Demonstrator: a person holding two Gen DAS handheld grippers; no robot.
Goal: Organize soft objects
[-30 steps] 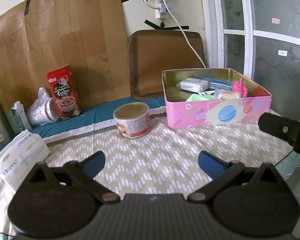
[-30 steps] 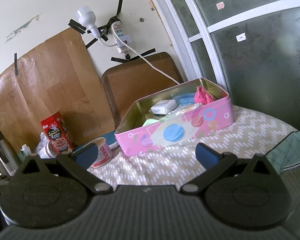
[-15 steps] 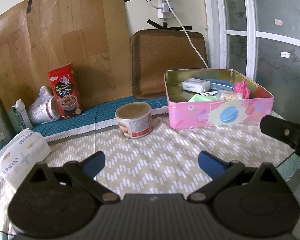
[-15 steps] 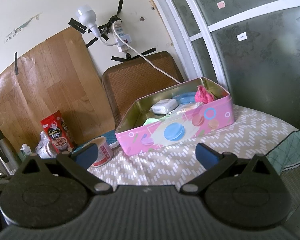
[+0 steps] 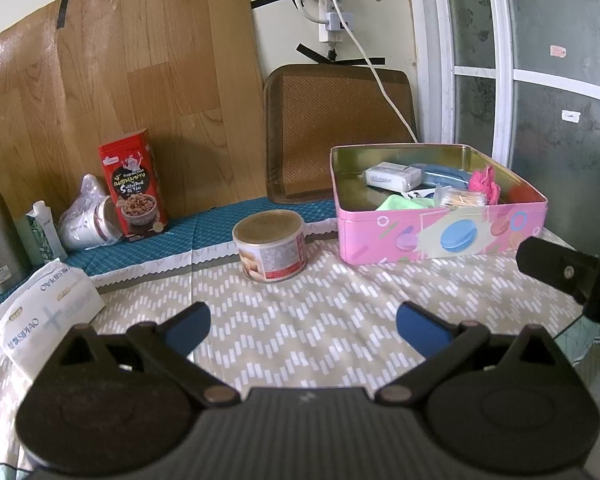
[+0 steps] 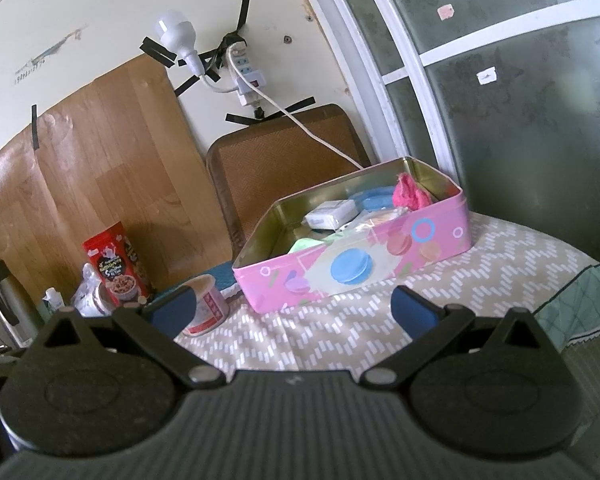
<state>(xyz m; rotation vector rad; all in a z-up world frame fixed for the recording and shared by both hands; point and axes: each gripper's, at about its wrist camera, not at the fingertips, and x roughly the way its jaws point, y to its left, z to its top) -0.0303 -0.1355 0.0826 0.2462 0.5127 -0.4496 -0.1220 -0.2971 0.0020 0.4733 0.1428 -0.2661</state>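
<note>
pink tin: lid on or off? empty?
Lid off, not empty. The pink tin is open-topped, holding a white packet, pink cloth and green item.

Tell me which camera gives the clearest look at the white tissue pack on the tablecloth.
The left wrist view. The white tissue pack lies in full at the table's left edge, its printed face readable, beside the left gripper. The right wrist view does not show it; that gripper's own body covers that corner.

Home room, tablecloth-covered table (image 5: 320, 320), cereal box (image 5: 134, 188), taped wall socket (image 5: 332, 12)
</note>
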